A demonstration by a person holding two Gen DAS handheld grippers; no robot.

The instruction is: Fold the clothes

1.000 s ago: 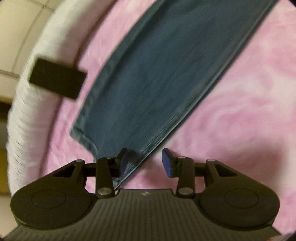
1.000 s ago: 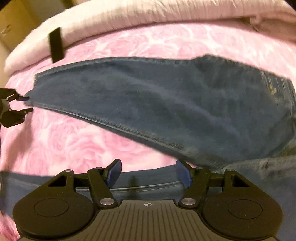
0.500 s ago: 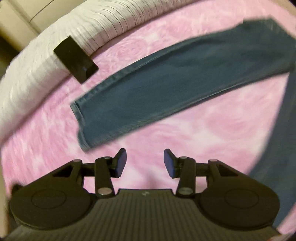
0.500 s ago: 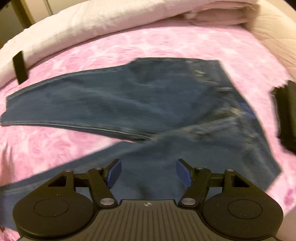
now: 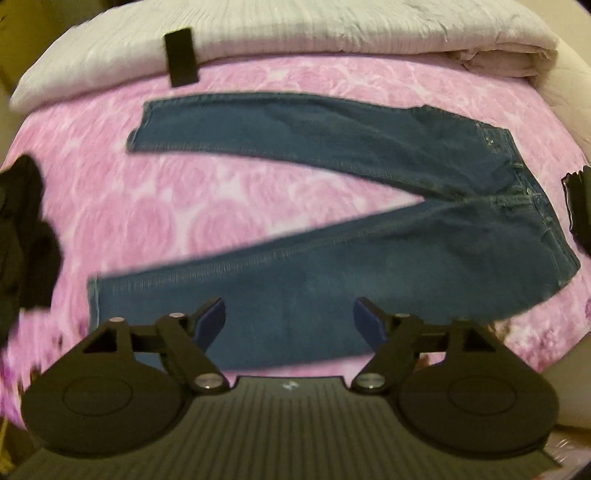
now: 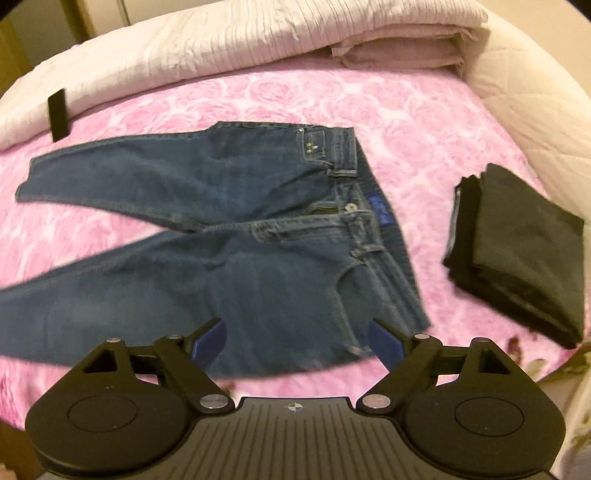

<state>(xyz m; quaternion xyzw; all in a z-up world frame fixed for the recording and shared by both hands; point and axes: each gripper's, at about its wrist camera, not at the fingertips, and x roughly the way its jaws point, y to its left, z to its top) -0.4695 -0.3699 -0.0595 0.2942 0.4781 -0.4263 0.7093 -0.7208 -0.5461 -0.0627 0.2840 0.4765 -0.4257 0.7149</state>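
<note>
A pair of blue jeans (image 5: pixel 332 266) lies flat on the pink rose-patterned bedspread (image 5: pixel 166 206), legs spread apart to the left, waistband at the right. In the right wrist view the jeans (image 6: pixel 207 229) show their fly and waistband facing up. My left gripper (image 5: pixel 289 321) hangs high above the nearer leg, its jaws opening, nothing between them. My right gripper (image 6: pixel 295 339) hovers above the hip area, jaws also opening wide and empty. Neither touches the denim.
A folded black garment (image 6: pixel 517 251) rests on the bedspread right of the waistband. A black pile (image 5: pixel 26 236) lies at the left edge. A white rolled duvet (image 5: pixel 295 33) lines the far side, with a black rectangular object (image 5: pixel 180 57) leaning on it.
The left gripper let go of the leg hem and both grippers rose and pulled back, so the whole jeans now show. Both sets of jaws stand wider. The left view has rolled level.
</note>
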